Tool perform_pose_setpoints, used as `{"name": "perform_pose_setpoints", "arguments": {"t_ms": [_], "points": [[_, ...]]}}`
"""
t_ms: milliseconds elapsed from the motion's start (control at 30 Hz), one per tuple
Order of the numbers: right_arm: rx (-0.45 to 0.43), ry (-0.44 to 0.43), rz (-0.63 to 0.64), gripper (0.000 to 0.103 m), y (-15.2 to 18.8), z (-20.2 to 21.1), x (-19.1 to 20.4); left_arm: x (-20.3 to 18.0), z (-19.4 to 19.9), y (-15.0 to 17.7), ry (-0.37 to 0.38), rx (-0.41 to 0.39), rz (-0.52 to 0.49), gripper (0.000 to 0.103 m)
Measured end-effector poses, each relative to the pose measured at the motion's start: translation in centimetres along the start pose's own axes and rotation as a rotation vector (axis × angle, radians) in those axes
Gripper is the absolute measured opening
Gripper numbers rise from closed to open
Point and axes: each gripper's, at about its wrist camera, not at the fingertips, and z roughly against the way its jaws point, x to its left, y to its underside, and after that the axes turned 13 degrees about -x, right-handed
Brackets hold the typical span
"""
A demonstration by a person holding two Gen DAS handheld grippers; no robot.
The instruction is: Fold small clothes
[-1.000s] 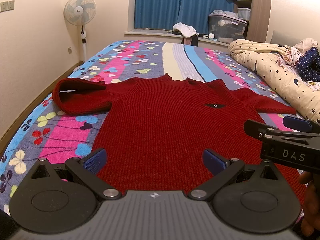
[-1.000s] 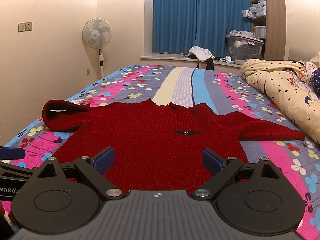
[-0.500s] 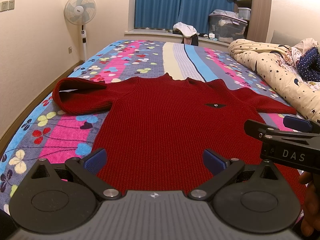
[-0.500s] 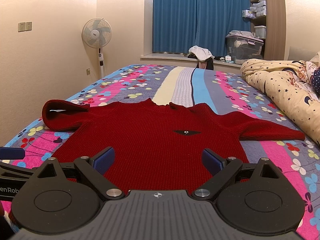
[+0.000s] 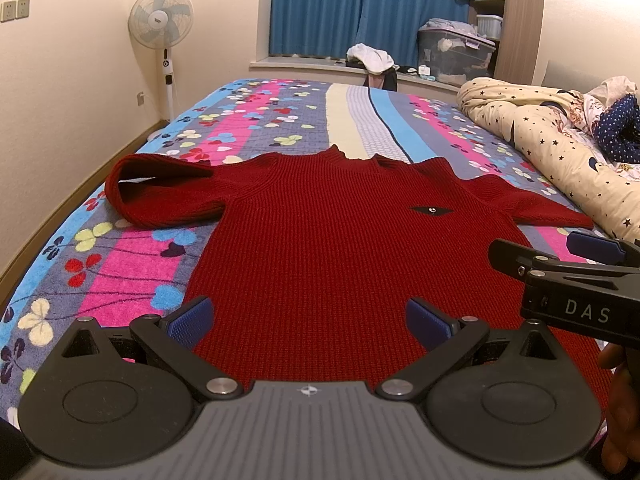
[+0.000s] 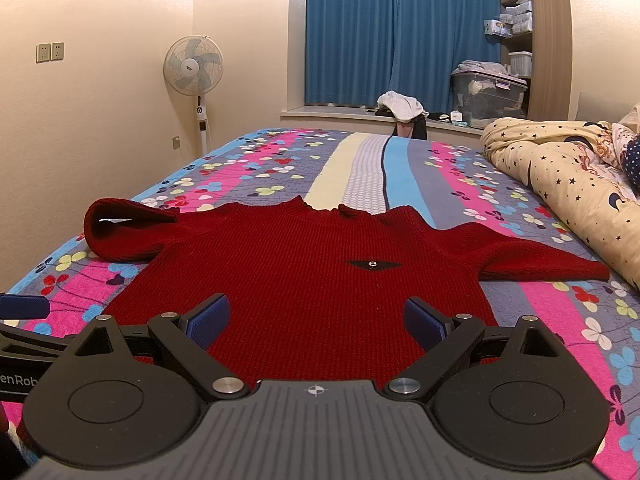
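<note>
A small red knitted sweater (image 5: 320, 248) (image 6: 312, 276) lies flat, front up, on the bed, neck away from me, with a dark badge on its chest. Its left sleeve (image 5: 160, 196) is bunched and folded over; the right sleeve (image 5: 532, 208) lies spread out. My left gripper (image 5: 308, 322) hovers open over the hem with nothing between its blue pads. My right gripper (image 6: 316, 320) is also open above the hem, a little to the right. In the left wrist view the right gripper (image 5: 560, 264) juts in from the right edge, a hand behind it.
The bed carries a striped, flower-patterned cover (image 5: 132, 256). A rolled star-print duvet (image 5: 552, 148) lies along the right side. A standing fan (image 5: 162, 20) is by the left wall. Blue curtains, a storage box (image 5: 456, 52) and clothes sit at the far window ledge.
</note>
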Motion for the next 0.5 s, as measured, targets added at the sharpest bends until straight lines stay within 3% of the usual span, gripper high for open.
{"name": "perform_pose_setpoints", "arguments": {"t_ms": [133,233,300,333,367,400,433,500], "points": [[0.000,-0.005,-0.006,0.094,0.0,0.1,-0.2,0.0,0.0,0.0,-0.003,-0.006,-0.006,0.102],[-0.025,-0.006,-0.003,0.092,-0.1,0.4,-0.6,0.2,0.3,0.0,-0.004,-0.082,-0.040,0.097],[-0.036,-0.007,-0.013,0.077,-0.3,0.5,-0.9,0.5,0.5,-0.3,0.003,-0.111,-0.070,0.075],[-0.042,-0.012,-0.025,0.058,-0.4,0.5,-1.2,0.8,0.4,-0.5,0.015,-0.110,-0.078,0.067],[-0.048,-0.019,-0.050,0.041,-0.6,0.5,-1.6,1.2,0.1,-1.1,0.047,-0.132,-0.050,0.050],[-0.055,-0.021,-0.077,0.034,-0.8,0.5,-2.2,1.5,-0.2,-1.7,0.076,-0.135,-0.048,0.034],[-0.062,-0.028,-0.120,0.025,-1.1,0.5,-2.6,1.8,-0.3,-2.6,0.093,-0.171,-0.042,0.027],[-0.076,-0.037,-0.170,0.023,-2.2,0.1,-3.6,2.6,-0.7,-5.0,0.096,-0.229,-0.044,0.022]]}}
